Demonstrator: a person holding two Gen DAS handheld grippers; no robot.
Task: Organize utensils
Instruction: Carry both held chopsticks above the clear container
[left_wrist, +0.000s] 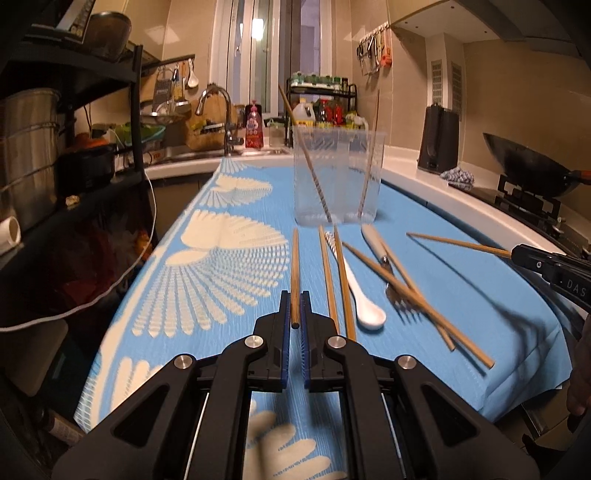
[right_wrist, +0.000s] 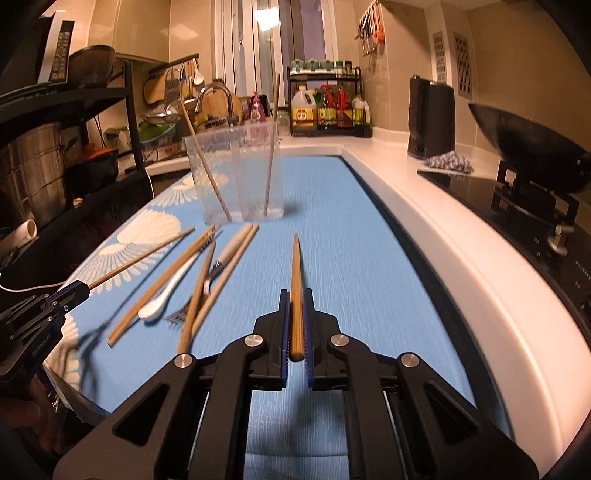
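Observation:
My left gripper (left_wrist: 295, 295) is shut on a wooden chopstick (left_wrist: 295, 266) that points toward a clear plastic holder (left_wrist: 338, 177); it also shows in the right wrist view (right_wrist: 79, 290). My right gripper (right_wrist: 295, 295) is shut on another chopstick (right_wrist: 295, 280), also seen in the left wrist view (left_wrist: 458, 243). The holder (right_wrist: 236, 173) has two compartments with one chopstick in each. On the blue mat (left_wrist: 480, 295) lie several chopsticks (left_wrist: 402, 295), a white spoon (left_wrist: 364, 299) and a fork (left_wrist: 391, 269) with a white handle.
A sink with tap (left_wrist: 221, 110) and a spice rack (left_wrist: 321, 107) stand at the back. A stove with a black wok (right_wrist: 528, 155) is on the right, a black appliance (right_wrist: 430, 114) beside it. A dark shelf with pots (left_wrist: 33, 147) is on the left.

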